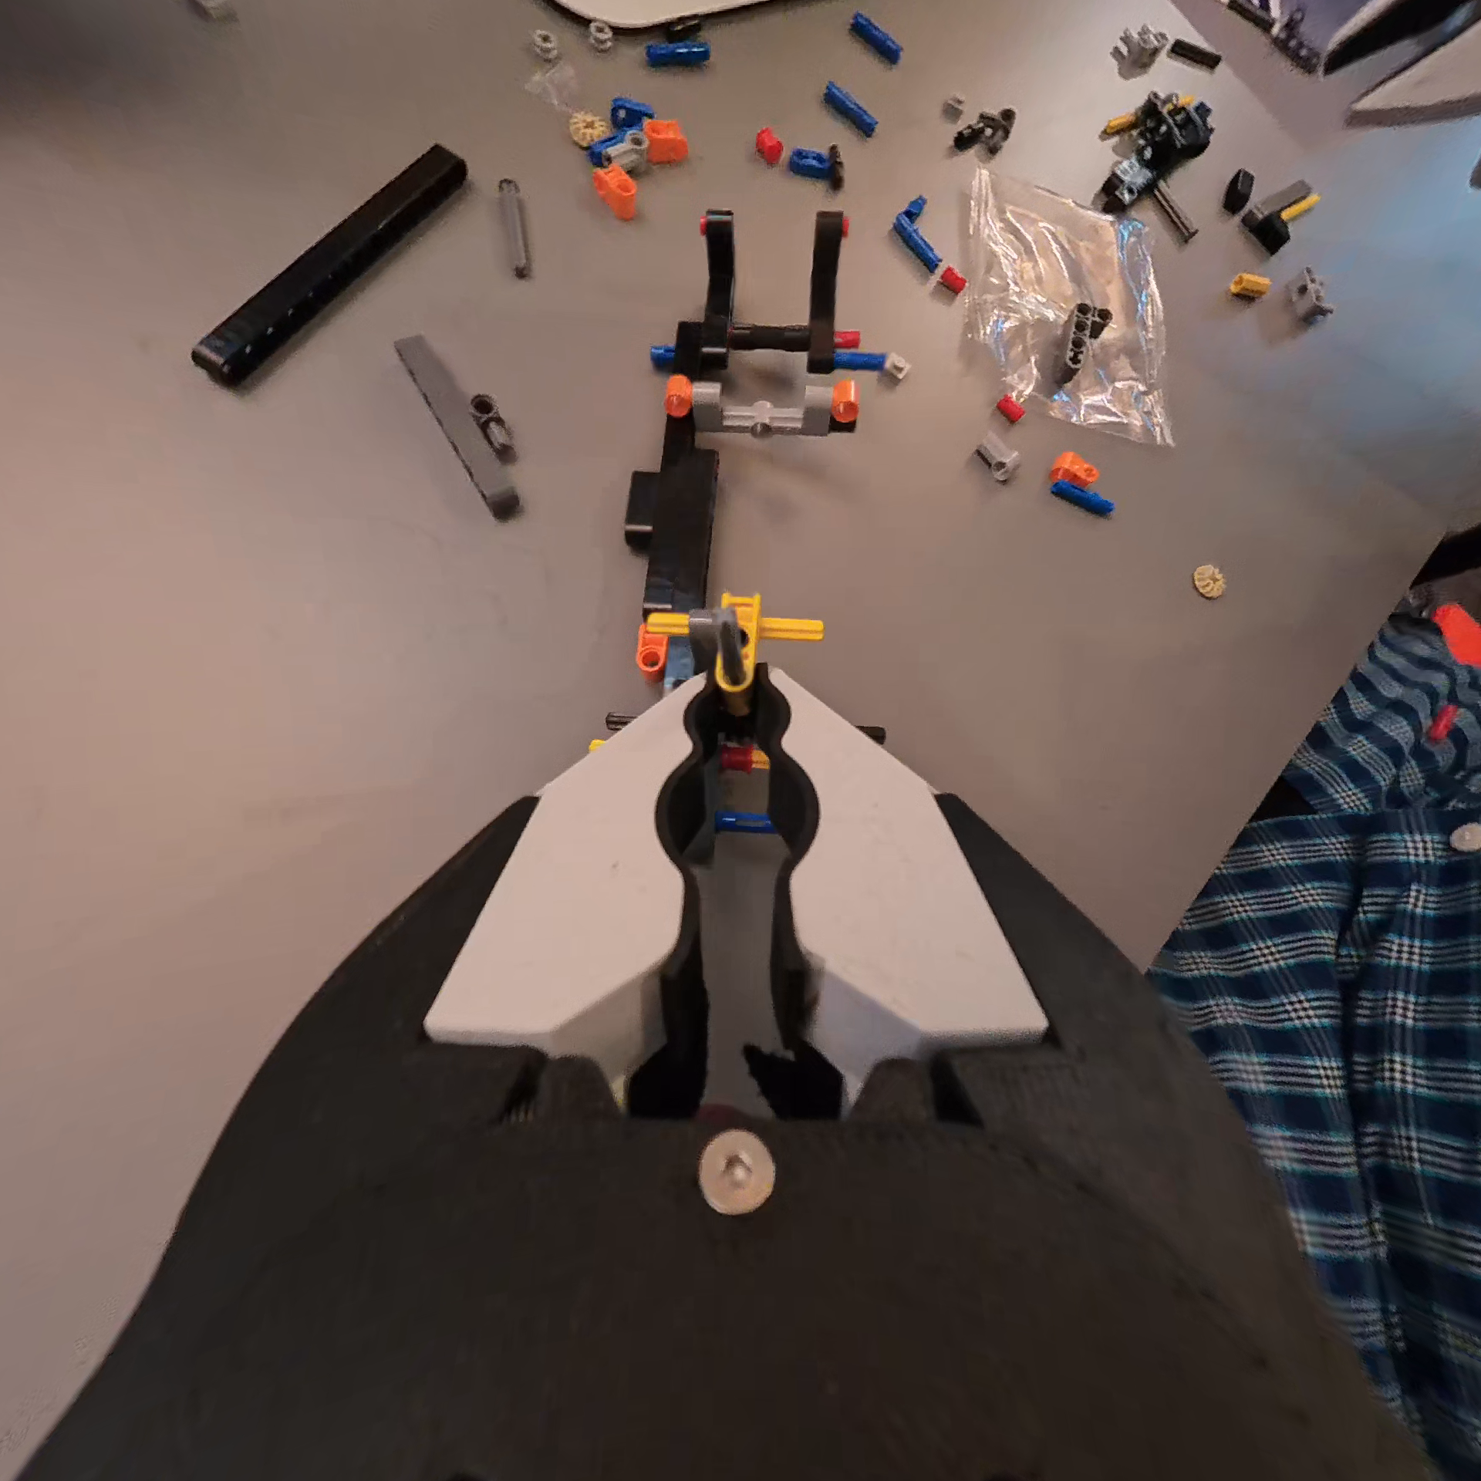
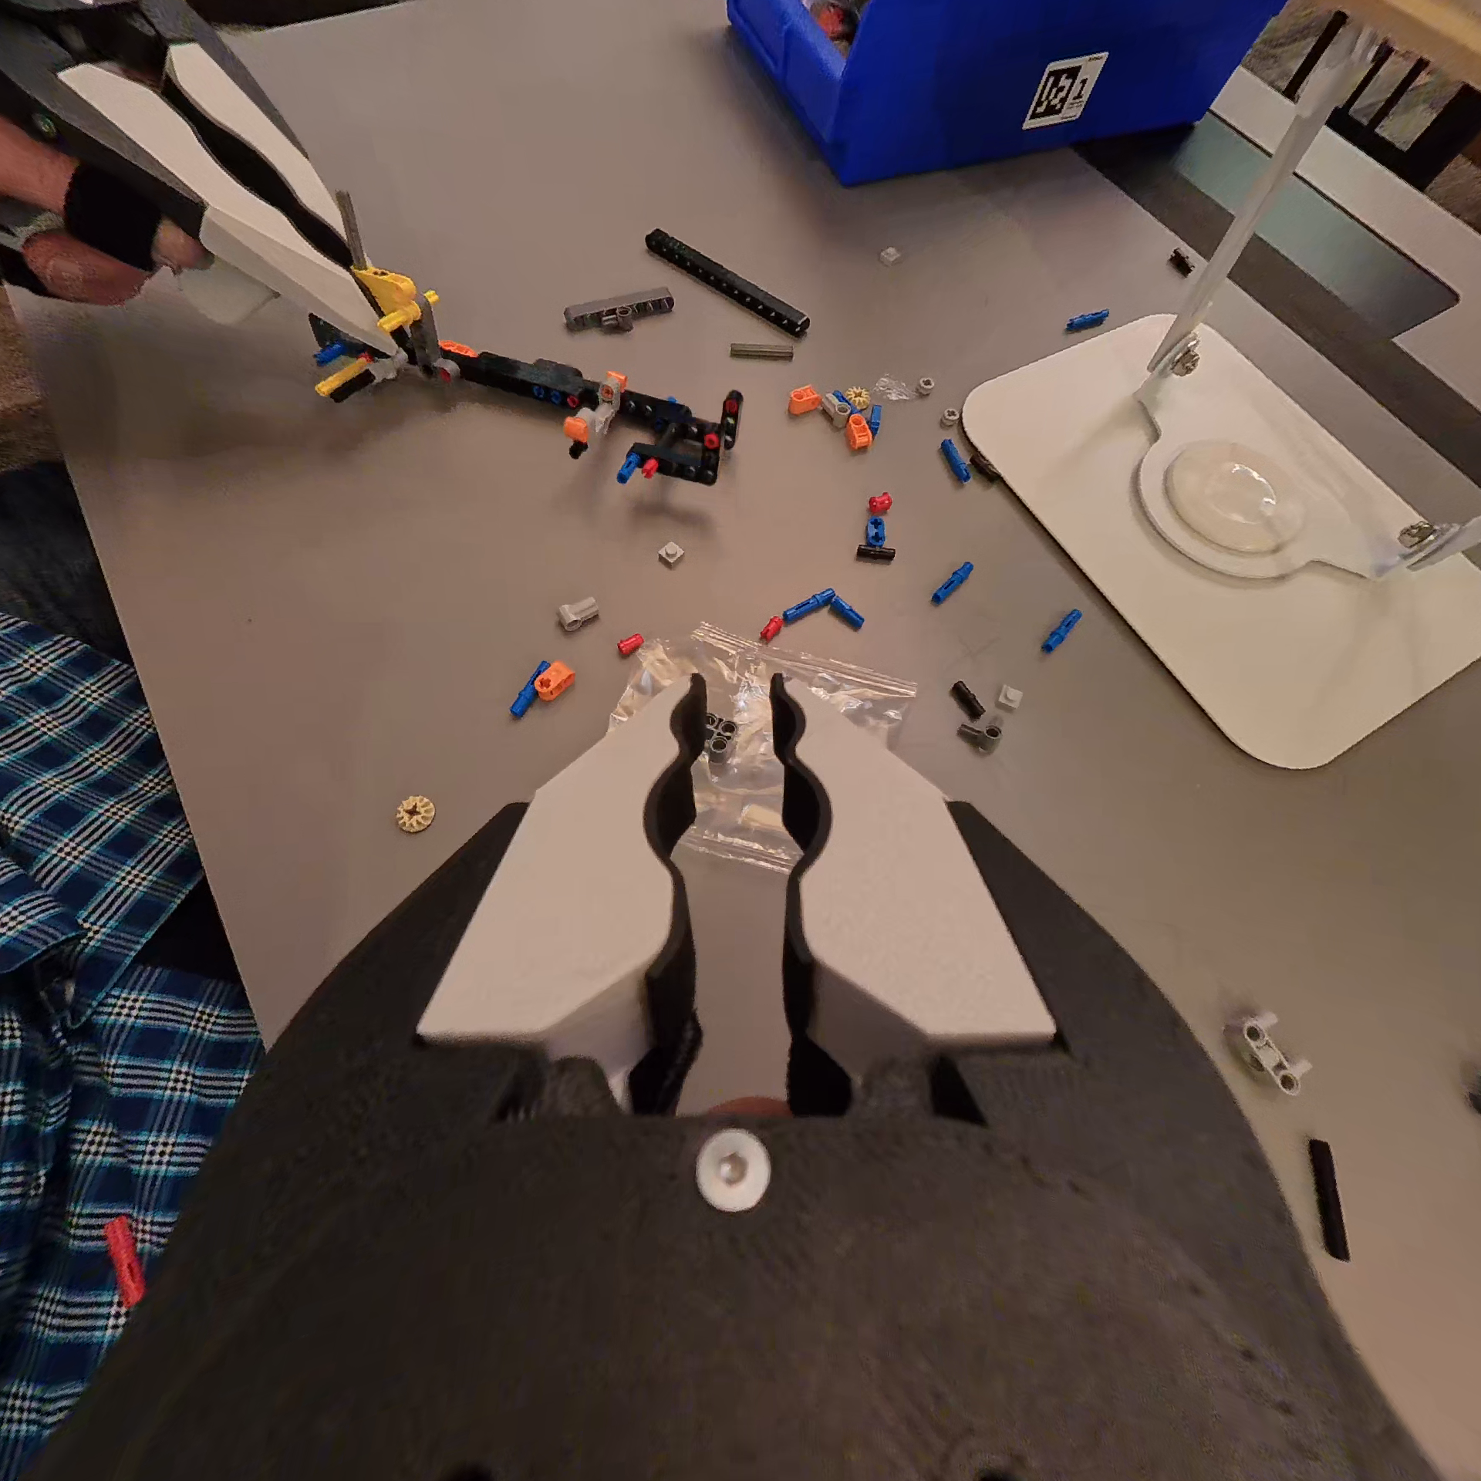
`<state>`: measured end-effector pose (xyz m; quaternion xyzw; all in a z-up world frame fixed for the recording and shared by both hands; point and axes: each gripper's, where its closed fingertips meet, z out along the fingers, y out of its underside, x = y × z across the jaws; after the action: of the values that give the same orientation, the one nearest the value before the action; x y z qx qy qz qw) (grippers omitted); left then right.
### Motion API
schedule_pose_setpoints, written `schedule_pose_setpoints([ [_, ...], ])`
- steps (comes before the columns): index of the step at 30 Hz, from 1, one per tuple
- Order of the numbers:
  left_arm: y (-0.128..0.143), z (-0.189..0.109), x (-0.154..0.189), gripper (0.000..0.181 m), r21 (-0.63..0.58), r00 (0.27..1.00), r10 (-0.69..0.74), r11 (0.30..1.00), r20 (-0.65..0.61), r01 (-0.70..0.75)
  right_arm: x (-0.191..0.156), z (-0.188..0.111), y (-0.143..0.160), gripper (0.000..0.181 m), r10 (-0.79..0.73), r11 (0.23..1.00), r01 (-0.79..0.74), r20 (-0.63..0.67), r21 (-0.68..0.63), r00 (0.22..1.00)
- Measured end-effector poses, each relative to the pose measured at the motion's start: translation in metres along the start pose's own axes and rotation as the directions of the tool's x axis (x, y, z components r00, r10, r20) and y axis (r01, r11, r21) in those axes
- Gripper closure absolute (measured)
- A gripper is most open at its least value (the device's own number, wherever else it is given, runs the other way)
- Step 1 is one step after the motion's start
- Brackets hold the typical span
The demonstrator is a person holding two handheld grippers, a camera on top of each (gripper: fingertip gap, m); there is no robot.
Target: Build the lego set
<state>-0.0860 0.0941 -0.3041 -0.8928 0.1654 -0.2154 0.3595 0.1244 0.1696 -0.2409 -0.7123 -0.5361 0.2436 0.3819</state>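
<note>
Surface: grey table (image 2: pixel 449 721), matte, strewn with loose pins and connectors; near-left edge met by a checked blue shirt (image 2: pixel 72 922).

Item 1, lego assembly (image 1: pixel 681 513): long black beam frame with orange, blue and red pins, lying left of centre, its far end forked. Its near end, a yellow connector (image 1: pixel 737 641) with a grey axle, is held by the left gripper (image 1: pixel 736 685), jaws closed almost fully upon it.

Item 2, right gripper (image 2: pixel 733 681): jaws slightly parted, nothing held, poised above a clear plastic bag (image 2: pixel 801 705) containing a small grey piece.

Item 3, fixtures: white stand base (image 2: pixel 1202 641) at right; blue bin (image 2: pixel 962 104) far right.

Step judged: assembly steadied while the next part is fetched from the bag. A low, narrow pinch through or into the film is called for, with the bag likely to slide.

Room: open table lies between bag and assembly; the stand base crowds the right, the table edge the near left.
</note>
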Motion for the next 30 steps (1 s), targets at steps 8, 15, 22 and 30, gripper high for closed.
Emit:
schedule_pose_setpoints([
  [8, 0.006, 0.014, 0.021, 0.165, -0.006, 0.999, -0.051, 0.999, -0.015, 0.051, -0.002, 0.001, 0.0, 0.167, -0.002, 1.0, 0.002, 0.009, -0.002, 1.0],
  [15, 0.008, -0.009, 0.019, 0.134, 0.002, 0.999, -0.036, 0.999, -0.017, 0.036, 0.0, -0.002, -0.002, 0.167, 0.0, 1.0, 0.0, 0.007, 0.011, 1.0],
  [22, 0.022, -0.006, 0.017, 0.144, -0.079, 0.997, 0.07, 0.994, 0.018, -0.069, -0.006, 0.001, -0.001, 0.167, -0.008, 1.0, 0.008, 0.024, 0.004, 1.0],
  [30, 0.025, 0.011, 0.049, 0.142, -0.107, 0.993, 0.107, 0.988, -0.047, -0.112, -0.004, 0.0, 0.0, 0.167, -0.007, 1.0, 0.007, 0.018, 0.001, 1.0],
])
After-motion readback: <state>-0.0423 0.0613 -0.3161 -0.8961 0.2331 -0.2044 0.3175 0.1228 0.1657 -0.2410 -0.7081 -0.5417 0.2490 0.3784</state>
